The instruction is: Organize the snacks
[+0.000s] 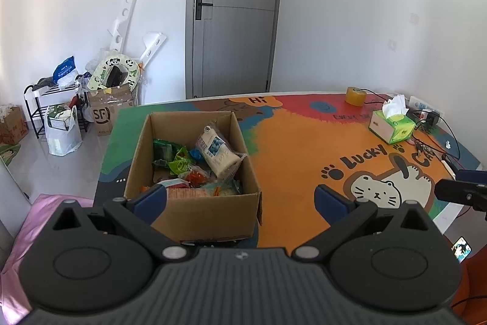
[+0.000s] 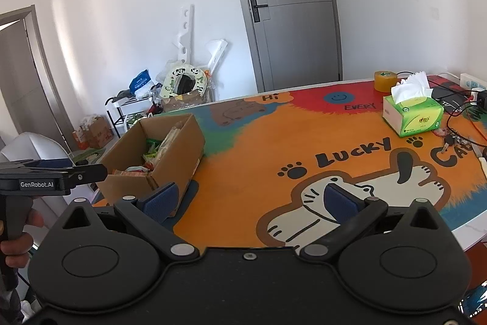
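Note:
An open cardboard box (image 1: 210, 213) stands on the left part of the colourful table mat (image 1: 304, 148). Inside lie several snack packets, among them a white packet with blue print (image 1: 217, 154) and green packets (image 1: 170, 156). My left gripper (image 1: 240, 198) hovers open just before the box's near wall, nothing between its fingers. My right gripper (image 2: 248, 200) is open over the cat drawing, right of the box (image 2: 170, 154), and holds nothing. The other gripper (image 2: 51, 175) shows at the left edge of the right wrist view, held by a hand (image 2: 18, 239).
A green tissue box (image 1: 392, 127) and a yellow tape roll (image 1: 355, 95) stand at the table's far right, with cables, keys and a power strip (image 2: 470, 99) beside them. Beyond the far edge are a grey door (image 1: 237, 11), a shoe rack (image 1: 54, 108) and bags.

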A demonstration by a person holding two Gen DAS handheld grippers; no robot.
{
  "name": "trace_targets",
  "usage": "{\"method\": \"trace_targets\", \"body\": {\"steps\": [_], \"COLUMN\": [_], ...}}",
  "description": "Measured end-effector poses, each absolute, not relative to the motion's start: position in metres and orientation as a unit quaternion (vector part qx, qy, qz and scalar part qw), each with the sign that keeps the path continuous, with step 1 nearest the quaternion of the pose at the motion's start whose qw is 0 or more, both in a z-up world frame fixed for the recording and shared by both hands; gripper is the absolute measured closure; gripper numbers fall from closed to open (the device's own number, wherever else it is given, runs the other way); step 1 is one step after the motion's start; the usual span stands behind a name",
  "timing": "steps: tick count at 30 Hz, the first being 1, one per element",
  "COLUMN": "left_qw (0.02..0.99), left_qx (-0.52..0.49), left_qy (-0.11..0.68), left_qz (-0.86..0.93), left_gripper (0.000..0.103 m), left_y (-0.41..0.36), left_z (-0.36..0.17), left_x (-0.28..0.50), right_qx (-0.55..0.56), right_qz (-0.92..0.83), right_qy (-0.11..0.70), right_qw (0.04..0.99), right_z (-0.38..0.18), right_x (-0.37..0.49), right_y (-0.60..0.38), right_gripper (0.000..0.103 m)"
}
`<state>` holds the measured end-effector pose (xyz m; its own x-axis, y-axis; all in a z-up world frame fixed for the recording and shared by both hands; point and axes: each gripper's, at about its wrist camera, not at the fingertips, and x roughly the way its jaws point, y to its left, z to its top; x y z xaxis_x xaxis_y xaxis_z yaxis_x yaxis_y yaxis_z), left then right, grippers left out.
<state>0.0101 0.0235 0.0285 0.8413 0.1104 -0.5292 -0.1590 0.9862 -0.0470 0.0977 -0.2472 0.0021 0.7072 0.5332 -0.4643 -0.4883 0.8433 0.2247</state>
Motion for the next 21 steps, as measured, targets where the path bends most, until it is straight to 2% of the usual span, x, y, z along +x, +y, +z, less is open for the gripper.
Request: {"method": "trace_targets", "body": {"steps": [21], "left_qw": [0.958], "left_qx": [-0.045], "left_qy": [0.275], "left_qz": [0.072], "left_gripper": [0.000], "left_y": [0.0234], "left_z": [0.0269], "left_x": [0.0114], "right_qx": [0.040], "right_qz": [0.279], "right_qy": [0.261], "right_qw": [0.923], "right_z": [0.0011], "right_x": [0.0963], "right_y": [-0.2472], "right_gripper": [0.000]}}
